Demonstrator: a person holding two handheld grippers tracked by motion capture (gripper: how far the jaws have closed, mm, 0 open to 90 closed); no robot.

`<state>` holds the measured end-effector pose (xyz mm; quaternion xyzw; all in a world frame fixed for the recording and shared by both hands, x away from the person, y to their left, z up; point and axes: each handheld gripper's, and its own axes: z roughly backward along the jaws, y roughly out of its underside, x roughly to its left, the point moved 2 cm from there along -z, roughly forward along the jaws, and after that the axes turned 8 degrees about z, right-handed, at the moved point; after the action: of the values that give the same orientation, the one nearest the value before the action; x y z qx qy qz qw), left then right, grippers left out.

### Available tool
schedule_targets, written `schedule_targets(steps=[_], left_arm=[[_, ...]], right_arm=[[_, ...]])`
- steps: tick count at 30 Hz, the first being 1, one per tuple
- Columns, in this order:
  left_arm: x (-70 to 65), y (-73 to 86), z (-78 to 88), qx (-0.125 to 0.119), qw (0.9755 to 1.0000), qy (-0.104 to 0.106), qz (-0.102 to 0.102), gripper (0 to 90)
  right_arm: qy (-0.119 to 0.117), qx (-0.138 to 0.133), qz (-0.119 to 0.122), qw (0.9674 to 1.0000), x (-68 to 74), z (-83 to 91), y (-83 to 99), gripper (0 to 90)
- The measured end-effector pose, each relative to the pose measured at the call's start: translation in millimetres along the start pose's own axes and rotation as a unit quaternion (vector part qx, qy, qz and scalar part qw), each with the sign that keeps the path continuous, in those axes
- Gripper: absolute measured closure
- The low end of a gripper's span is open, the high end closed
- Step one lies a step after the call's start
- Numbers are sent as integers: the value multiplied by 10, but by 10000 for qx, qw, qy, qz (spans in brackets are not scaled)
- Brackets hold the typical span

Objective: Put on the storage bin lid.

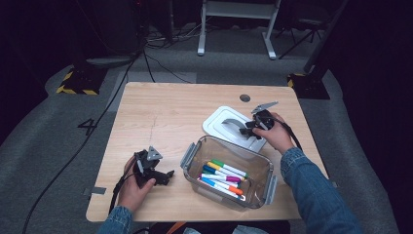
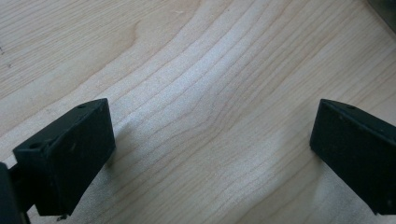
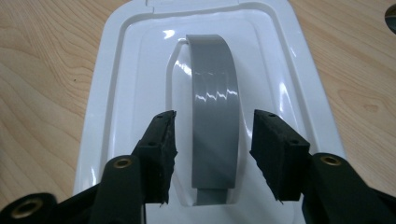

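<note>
The worktop (image 1: 160,117) is pale wood with fine wavy grain. The lid (image 3: 116,93) is glossy white, and its arched handle (image 3: 212,116) is plain grey. Both tongs, left (image 2: 212,154) and right (image 3: 212,154), are matte black. The clear box (image 1: 195,156) has grey latches and holds markers (image 1: 224,178) capped green, yellow, blue, purple and orange. The sleeve (image 1: 311,190) is blue denim.

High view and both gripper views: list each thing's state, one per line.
Container: open, lid off, markers inside.
Lid: flat on the table, grey handle up.
Right gripper: jaws astride the handle, not touching it.
Left gripper: open over bare table.
</note>
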<state>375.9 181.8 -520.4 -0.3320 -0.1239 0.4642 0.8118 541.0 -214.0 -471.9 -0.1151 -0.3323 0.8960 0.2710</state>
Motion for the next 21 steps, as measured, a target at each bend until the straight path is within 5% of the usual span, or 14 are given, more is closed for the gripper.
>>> schedule_targets(steps=[4,10,21], left_arm=[[0,0,0,-3,10000,2,0,4],[0,0,0,-3,10000,-1,4,3],[0,0,0,-1,10000,1,0,3]], right_arm=[[34,197,109,9997,14,-83,5,641],[98,210,106,9997,3,-93,8,675],[305,-87,197,9993,51,197,-103,677]])
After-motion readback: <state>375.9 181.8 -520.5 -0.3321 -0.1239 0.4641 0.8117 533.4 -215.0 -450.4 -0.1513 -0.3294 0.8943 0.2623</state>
